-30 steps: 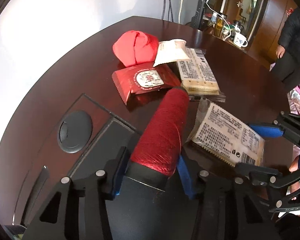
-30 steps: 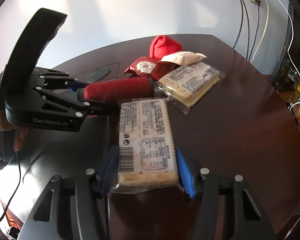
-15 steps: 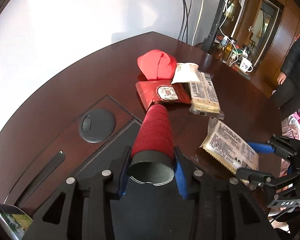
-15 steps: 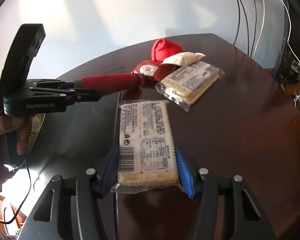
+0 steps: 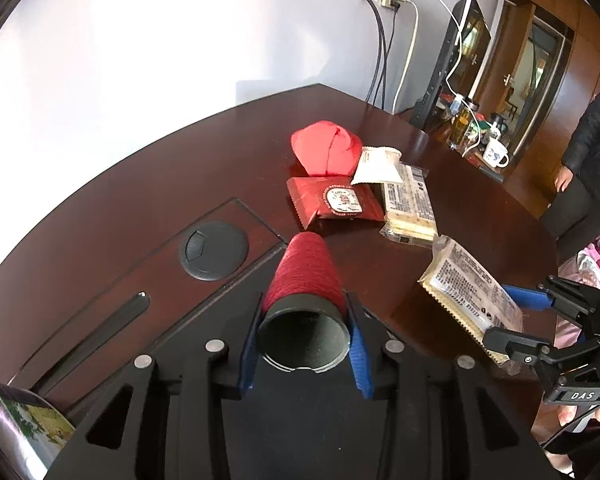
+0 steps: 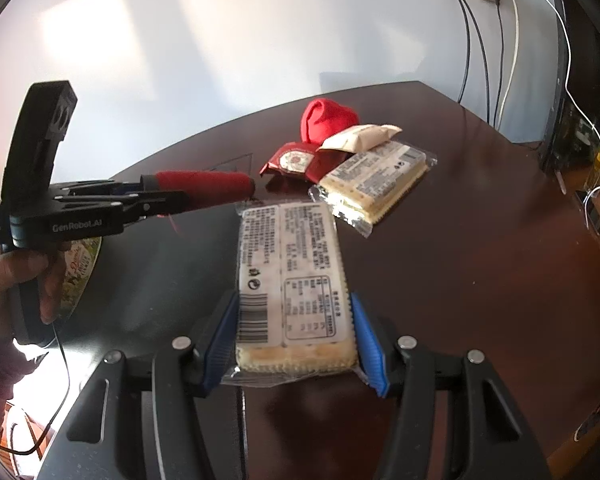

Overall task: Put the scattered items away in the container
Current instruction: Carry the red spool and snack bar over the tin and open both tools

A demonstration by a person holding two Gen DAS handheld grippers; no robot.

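Red thread cone [image 5: 305, 276] sat clamped between blue pads of left gripper [image 5: 304, 344], held above dark table [image 5: 100, 220], hollow base toward camera. Cracker pack [image 6: 290, 284] pinched by right gripper [image 6: 296, 340], also lifted. Behind: second cracker pack [image 6: 374, 182], red pouch [image 5: 334, 200], red cloth [image 5: 326, 148], white sachet [image 5: 378, 166] clustered together.
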